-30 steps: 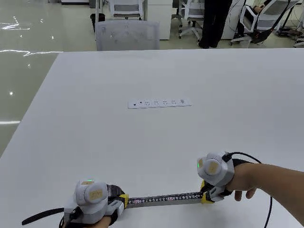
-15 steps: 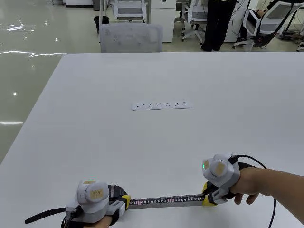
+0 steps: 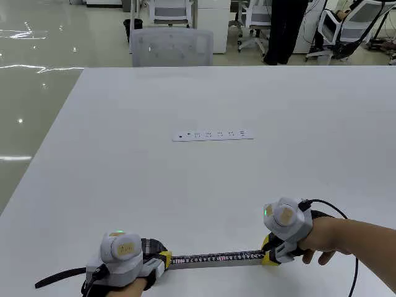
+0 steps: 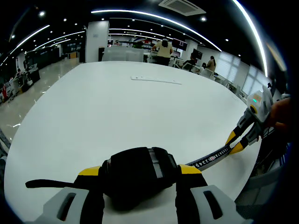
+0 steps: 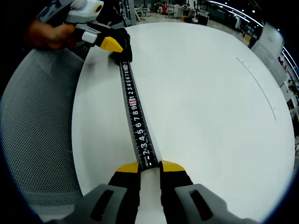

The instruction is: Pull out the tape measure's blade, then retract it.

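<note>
Left gripper (image 3: 159,260) has its yellow-tipped jaws clamped around the chunky black tape measure case (image 4: 137,183), which sits on the white tabletop (image 3: 204,179) near its front edge. The right gripper (image 5: 149,166) is pinched shut on the tip of the dark, white-numbered steel blade (image 5: 132,105), which is drawn out straight between the two. The blade looks thin, slick and springy, and would likely kink if twisted and snap back if let go, so the end of the blade seems the right hold, with the rigid case gripped across its broad sides.
</note>
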`<action>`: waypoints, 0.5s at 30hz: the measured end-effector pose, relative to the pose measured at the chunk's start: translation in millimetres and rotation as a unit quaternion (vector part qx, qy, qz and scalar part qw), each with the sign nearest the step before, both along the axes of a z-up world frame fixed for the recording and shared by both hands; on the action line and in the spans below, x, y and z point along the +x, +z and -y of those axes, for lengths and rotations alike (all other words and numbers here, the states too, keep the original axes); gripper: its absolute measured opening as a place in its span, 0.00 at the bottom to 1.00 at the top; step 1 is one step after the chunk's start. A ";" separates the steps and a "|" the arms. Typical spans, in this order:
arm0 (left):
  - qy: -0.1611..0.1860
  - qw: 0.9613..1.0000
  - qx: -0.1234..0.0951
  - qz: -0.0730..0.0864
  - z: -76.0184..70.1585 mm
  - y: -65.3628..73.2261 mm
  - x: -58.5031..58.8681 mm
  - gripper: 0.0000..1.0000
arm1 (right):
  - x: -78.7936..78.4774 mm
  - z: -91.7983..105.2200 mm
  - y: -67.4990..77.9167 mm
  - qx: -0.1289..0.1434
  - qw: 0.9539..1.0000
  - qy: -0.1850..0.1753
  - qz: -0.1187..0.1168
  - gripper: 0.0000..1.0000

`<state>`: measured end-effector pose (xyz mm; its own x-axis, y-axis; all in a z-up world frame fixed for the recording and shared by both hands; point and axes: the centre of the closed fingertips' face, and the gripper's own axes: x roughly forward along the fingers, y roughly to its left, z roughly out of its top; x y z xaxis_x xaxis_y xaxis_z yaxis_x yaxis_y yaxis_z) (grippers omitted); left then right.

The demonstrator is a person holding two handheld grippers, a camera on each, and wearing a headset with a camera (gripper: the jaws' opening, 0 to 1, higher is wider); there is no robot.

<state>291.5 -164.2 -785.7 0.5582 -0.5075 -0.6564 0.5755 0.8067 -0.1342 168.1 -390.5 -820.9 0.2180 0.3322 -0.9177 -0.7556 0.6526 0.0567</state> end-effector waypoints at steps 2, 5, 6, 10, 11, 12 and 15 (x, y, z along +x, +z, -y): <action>-0.001 1.000 0.000 0.000 0.0 -0.3 0.3 0.58 | 0.3 -1.0 0.5 0.002 1.000 -0.004 0.000 0.14; -0.002 1.000 0.000 0.000 -0.4 -0.5 1.0 0.58 | 0.8 -2.7 0.8 0.002 1.000 -0.006 -0.001 0.14; -0.003 1.000 0.000 0.000 -0.3 -0.5 0.9 0.58 | 1.2 -3.4 0.3 0.000 1.000 -0.004 -0.001 0.14; -0.005 1.000 0.000 0.000 -0.3 -0.8 1.2 0.58 | 1.0 -6.6 0.0 -0.017 1.000 0.021 0.001 0.14; -0.005 1.000 0.000 -0.001 -0.4 -0.8 1.1 0.58 | 1.2 -7.0 -0.3 -0.021 0.999 0.029 0.001 0.14; -0.006 1.000 0.000 -0.001 -0.4 -0.9 1.0 0.58 | 1.0 -8.4 0.4 -0.025 0.999 0.036 0.000 0.14; -0.006 1.000 0.000 -0.001 -0.4 -0.9 1.2 0.58 | 2.3 -10.2 0.2 -0.026 0.999 0.042 -0.002 0.14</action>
<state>292.7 -163.8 -786.6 0.5508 -0.5142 -0.6574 0.5857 0.7993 -0.1345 170.5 -380.3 -820.7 0.1875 0.3003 -0.9353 -0.8079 0.5887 0.0271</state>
